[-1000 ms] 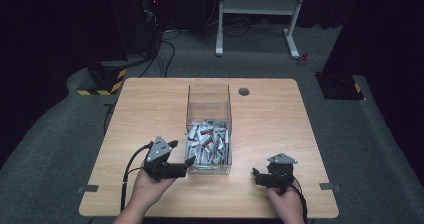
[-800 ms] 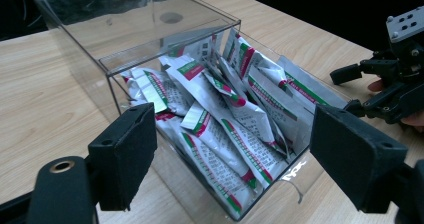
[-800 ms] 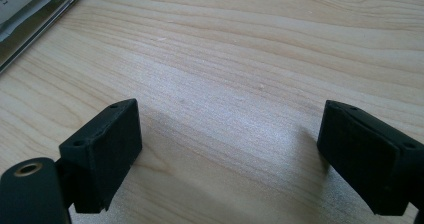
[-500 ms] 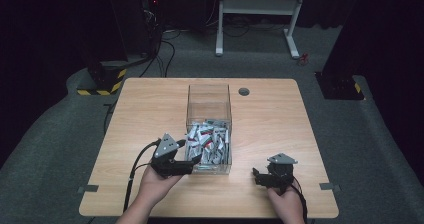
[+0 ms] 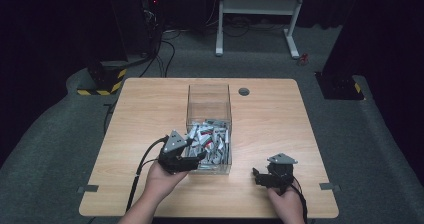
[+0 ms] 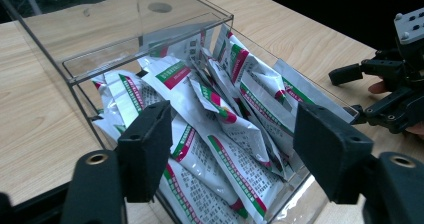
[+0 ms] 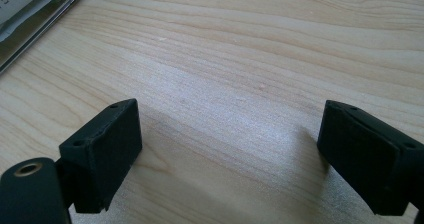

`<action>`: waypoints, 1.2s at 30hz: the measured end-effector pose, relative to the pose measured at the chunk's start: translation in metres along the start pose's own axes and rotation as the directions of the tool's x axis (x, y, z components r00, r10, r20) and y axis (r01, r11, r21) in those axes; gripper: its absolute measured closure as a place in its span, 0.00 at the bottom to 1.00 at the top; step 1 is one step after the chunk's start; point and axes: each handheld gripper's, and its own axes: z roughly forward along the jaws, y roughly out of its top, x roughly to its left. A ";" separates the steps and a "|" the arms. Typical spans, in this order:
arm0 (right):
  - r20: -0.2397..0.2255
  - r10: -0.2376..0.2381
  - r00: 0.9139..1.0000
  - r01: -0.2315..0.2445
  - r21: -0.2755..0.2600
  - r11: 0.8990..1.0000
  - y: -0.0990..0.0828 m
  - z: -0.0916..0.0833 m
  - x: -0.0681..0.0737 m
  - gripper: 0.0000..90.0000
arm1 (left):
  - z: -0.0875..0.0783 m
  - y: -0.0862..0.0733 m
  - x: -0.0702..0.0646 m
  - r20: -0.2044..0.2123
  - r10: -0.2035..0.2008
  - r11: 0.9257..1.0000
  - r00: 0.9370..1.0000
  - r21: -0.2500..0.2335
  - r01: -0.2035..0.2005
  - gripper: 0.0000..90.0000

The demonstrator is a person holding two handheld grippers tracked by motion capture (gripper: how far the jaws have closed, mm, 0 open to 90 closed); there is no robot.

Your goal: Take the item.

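A clear plastic box stands mid-table, its near half piled with several white sachets printed in green and red. My left gripper is held at the box's near left corner, pointing over the near wall at the sachets. In the left gripper view its jaws stand apart above the pile and press on nothing; they have just been closing. My right gripper rests to the right of the box, near the front edge, open over bare wood.
The wooden table has a round cable hole behind the box. The box's far half holds no sachets. In the left gripper view the right gripper sits beyond the box's side wall. Dark floor surrounds the table.
My left gripper has moved right, from beside the box to over its near left corner, and its jaws have narrowed. The right gripper has stayed put.
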 end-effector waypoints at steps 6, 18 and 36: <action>-0.002 -0.001 1.000 0.001 0.000 1.000 0.000 0.000 0.000 0.12 | 0.009 0.002 0.000 -0.014 -0.002 1.000 1.000 0.023 0.003 0.46; -0.002 -0.001 1.000 0.001 0.000 1.000 0.000 0.000 0.000 0.12 | 0.017 0.002 0.002 -0.022 -0.022 0.999 1.000 0.045 0.023 0.63; -0.004 -0.002 1.000 0.002 0.000 1.000 0.000 0.000 0.000 0.12 | 0.023 0.006 -0.006 -0.038 -0.005 0.998 0.999 0.058 0.007 0.74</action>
